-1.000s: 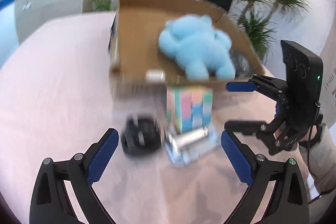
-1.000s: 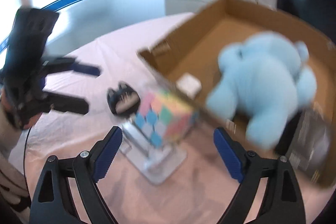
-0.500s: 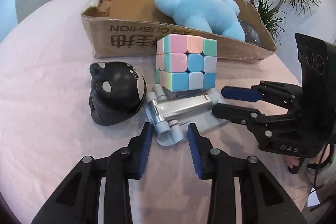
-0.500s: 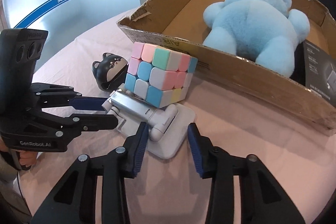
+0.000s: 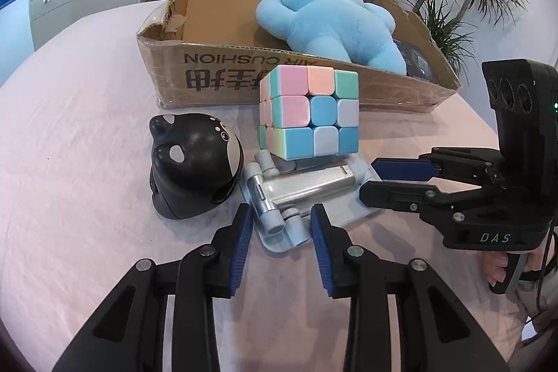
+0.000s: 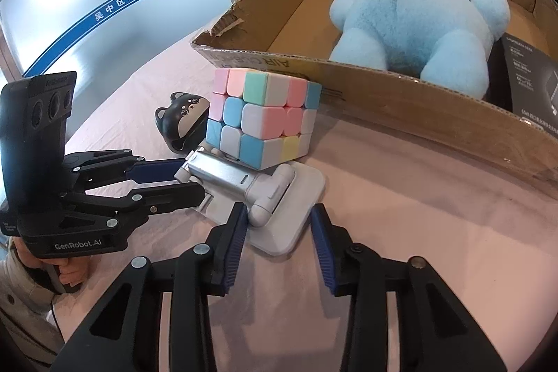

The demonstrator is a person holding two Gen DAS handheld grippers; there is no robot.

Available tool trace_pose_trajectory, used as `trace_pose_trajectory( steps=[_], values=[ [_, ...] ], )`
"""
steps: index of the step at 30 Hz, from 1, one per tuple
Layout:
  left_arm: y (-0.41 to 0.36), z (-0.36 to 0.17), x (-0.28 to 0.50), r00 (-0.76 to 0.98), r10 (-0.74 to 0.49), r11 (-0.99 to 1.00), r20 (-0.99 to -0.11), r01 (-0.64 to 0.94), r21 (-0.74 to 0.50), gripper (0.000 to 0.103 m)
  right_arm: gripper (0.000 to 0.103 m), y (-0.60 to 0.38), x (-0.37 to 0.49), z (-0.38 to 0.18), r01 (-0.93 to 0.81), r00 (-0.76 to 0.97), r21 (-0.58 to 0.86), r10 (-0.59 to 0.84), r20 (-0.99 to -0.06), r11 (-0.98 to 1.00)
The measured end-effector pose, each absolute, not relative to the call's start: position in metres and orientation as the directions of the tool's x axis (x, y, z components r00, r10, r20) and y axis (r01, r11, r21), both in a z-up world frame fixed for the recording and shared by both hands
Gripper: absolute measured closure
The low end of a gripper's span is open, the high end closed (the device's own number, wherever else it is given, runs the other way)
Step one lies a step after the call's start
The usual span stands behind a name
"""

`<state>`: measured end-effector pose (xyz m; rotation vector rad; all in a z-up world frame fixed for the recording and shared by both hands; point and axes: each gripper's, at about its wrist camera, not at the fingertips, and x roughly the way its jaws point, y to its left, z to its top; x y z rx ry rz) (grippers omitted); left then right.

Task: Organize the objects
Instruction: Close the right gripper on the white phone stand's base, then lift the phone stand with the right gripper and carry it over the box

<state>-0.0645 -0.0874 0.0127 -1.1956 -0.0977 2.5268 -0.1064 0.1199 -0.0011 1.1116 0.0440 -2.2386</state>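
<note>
**Counts.** 2 grippers, 1 cat-faced black gadget, 1 phone stand, 1 puzzle cube, 1 cardboard box, 1 plush toy and 1 dark package, all on 1 table [image 5: 69, 128] under a pink cloth.

**Layout, left to right (left wrist view).** The cat-faced black gadget [image 5: 195, 162] sits just beside the left end of the phone stand [image 5: 307, 187]. The stand lies folded flat on the cloth. The pastel puzzle cube [image 5: 310, 114] rests on the stand's far part, close in front of the box wall.

**Tools.** The left gripper [image 5: 280, 210] has its jaws drawn in to a narrow gap on the stand's near corner, at the hinge. The right gripper [image 6: 278, 210] comes in from the right. Its jaws are equally narrow and closed on the opposite corner of the stand's base plate. Each gripper points down at a slant, and neither touches the cube.

**Edges and room.** Bare cloth lies wide open to the left of the gadget and in front of both grippers. The stand's 2 gripped corners point toward the grippers. Behind the cube, the box's front wall closes off the far side.

**Container.** The cardboard box [image 5: 223, 75] is open-topped, with a torn left front corner. Its left half shows bare floor. The blue plush toy [image 5: 331, 20] fills the middle and right. The dark package [image 6: 530, 68] is wedged at the right end, touching the plush.
</note>
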Motion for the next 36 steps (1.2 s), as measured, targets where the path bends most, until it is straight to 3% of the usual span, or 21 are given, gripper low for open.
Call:
trace_pose_trajectory(
  steps=[28, 36],
  values=[
    [-0.078, 0.014, -0.063, -0.609, 0.283, -0.956, -0.741, -0.242, -0.165, 0.073, 0.068, 0.123, -0.106, -0.002, 0.497, -0.474, 0.255, -0.505, -0.721, -0.830],
    [-0.068, 0.021, -0.049, -0.649, 0.214, -0.974, -0.731, -0.200, -0.107, 0.074, 0.069, 0.123, -0.103, 0.001, 0.494, -0.449, 0.275, -0.512, -0.732, -0.825]
  ],
)
